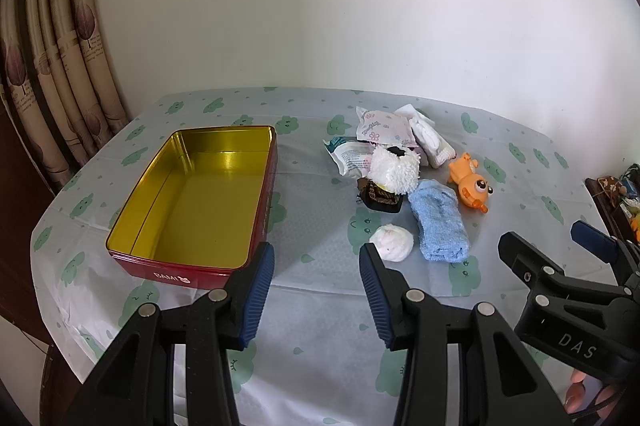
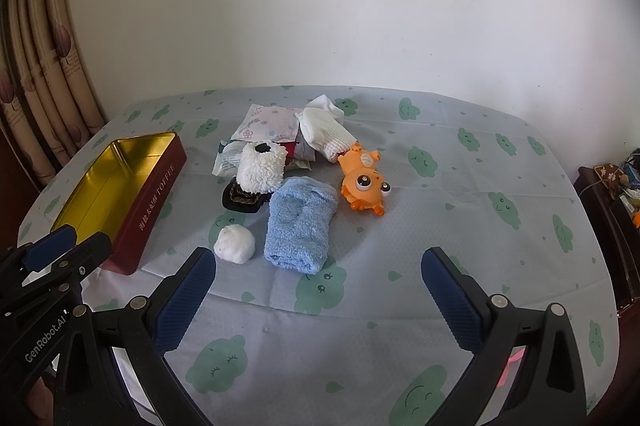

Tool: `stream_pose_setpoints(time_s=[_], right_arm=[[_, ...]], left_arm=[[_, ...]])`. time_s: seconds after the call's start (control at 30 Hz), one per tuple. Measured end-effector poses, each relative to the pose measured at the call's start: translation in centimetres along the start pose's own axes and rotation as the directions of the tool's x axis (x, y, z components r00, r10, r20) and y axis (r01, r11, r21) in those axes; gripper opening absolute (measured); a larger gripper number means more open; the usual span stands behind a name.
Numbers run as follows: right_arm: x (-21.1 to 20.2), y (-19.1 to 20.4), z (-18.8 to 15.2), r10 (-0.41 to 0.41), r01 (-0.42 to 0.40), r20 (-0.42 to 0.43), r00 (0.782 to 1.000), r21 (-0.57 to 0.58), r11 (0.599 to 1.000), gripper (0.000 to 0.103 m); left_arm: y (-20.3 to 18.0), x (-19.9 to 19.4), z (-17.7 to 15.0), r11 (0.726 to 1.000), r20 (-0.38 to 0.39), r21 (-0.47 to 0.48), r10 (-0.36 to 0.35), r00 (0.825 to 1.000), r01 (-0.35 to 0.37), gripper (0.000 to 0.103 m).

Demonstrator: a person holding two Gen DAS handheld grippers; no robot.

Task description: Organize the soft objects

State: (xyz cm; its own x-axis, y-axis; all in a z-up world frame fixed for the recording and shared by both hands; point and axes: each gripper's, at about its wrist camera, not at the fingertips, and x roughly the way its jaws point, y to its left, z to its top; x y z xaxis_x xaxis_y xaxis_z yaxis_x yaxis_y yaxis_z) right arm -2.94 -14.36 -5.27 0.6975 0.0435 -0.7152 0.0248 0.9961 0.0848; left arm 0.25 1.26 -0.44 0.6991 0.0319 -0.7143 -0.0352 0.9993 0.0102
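We have nothing packed yet; the red tin (image 1: 192, 194) sits empty on the surface (image 2: 440, 226), the soft pile beside it (blue towel (image 2: 300, 226), white ball (image 2: 235, 244), fluffy roll (image 2: 261, 166)); left tool (image 1: 316, 282) and right tool (image 2: 318, 290) both gape, released, grasping nothing.

A plain white wall (image 2: 360, 6) rises behind a table draped in a pale tablecloth (image 2: 460, 194) printed with green smiling clouds. Beige curtains (image 1: 60, 66) with a maroon leaf motif hang at left; a dark wooden cabinet (image 2: 600, 194) holding clutter stands at right. Soft daylight fills the room.
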Motion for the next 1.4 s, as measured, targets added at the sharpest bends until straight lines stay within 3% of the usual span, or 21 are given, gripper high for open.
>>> stream_pose_setpoints(time_s=[0.43,0.63,0.73,0.83,1.07,1.17,1.4], right_arm=[[0.1,-0.2,-0.2,-0.007,0.007,-0.004,1.0,0.007,1.0,0.102],[0.7,-1.9,-0.1,-0.04,0.04,-0.012,0.999,0.02,0.999,0.102],[1.2,-3.4,-0.1,-0.054,0.055,-0.025,0.998,0.051,0.997,0.102],[1.9,-4.6,-0.2,-0.054,0.057,-0.037,0.998,0.081,0.995,0.102],[3.4,-6.6,-0.6,-0.027,0.037,-0.066,0.997,0.149,0.988,0.102],[4.0,-7.0,-0.6,-0.015,0.026,-0.069,0.998,0.161,0.987,0.102],[5.3,-8.3,-1.0,0.006,0.01,-0.081,0.997,0.194,0.981,0.102]], left_arm=[[-0.4,0.3,-0.1,1.0,-0.009,0.016,-0.004,1.0,0.004,0.045],[-0.4,1.6,-0.4,0.998,-0.029,0.048,-0.025,0.999,0.027,0.045],[-0.7,2.8,-0.6,0.995,-0.057,0.07,-0.069,0.996,0.073,0.045],[-1.9,4.1,-0.7,0.982,-0.088,0.114,-0.14,0.986,0.15,0.045],[-4.1,8.6,-0.2,0.954,-0.182,0.169,-0.218,0.959,0.249,0.045],[-4.8,10.1,-0.3,0.945,-0.217,0.172,-0.239,0.947,0.278,0.045],[-5.8,12.2,-0.2,0.939,-0.232,0.189,-0.242,0.942,0.288,0.045]])
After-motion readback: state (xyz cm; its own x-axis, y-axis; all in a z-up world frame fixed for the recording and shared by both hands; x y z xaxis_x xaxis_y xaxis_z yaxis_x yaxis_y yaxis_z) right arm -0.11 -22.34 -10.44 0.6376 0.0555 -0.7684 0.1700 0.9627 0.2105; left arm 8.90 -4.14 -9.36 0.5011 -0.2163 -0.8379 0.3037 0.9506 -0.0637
